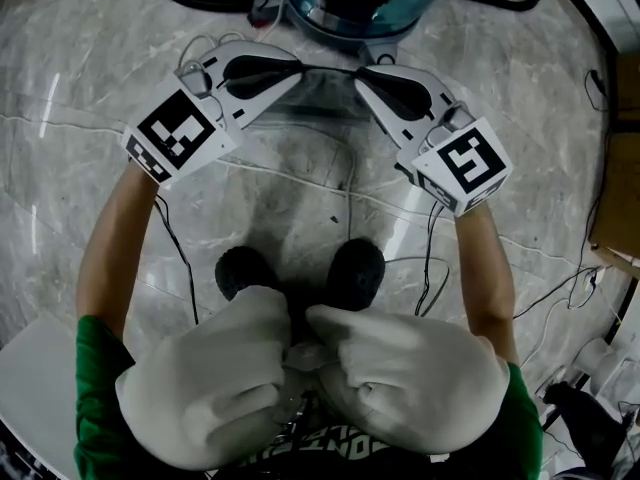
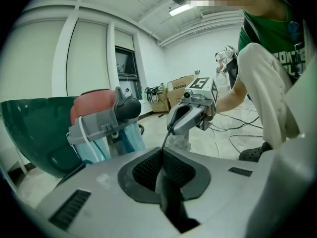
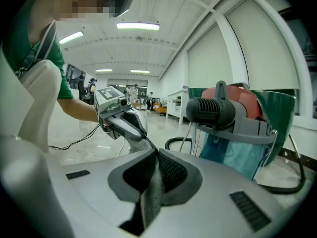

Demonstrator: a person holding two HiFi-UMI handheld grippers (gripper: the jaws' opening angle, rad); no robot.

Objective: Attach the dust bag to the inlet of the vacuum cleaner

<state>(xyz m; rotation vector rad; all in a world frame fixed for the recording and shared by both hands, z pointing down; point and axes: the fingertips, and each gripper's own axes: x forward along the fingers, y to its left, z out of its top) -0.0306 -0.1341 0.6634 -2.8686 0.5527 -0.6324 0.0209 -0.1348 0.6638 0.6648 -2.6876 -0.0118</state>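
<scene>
Head view looks down on the bag (image 1: 326, 108), a thin see-through sheet in the upper middle of the frame. Its top edge is pulled into a dark line between the two gripper tips, and the rest hangs below. The left gripper (image 1: 296, 67) comes in from the upper left and the right gripper (image 1: 361, 74) from the upper right, tip toward tip. In the left gripper view the jaws are pressed together on the bag's edge, which runs as a thin dark strip out to the other gripper, with pale film hanging under it. In the right gripper view the jaws are likewise closed on a grey fold of the bag that leads across to the left gripper.

The vacuum (image 1: 362, 6), with its teal drum, stands at the top edge just above the stretched bag. The gripper views show its grey head, black knob and red top beside the bag, near it but not touching.

Each gripper's cube bears a black-and-white square marker. White letters on the person's green shirt (image 1: 92, 368) are cut off at the bottom edge and cannot be read whole.

White trouser legs fill the lower frame, with black shoes (image 1: 245, 270) on the marble floor (image 1: 80, 58). Thin cables (image 1: 430, 268) trail to the right.
</scene>
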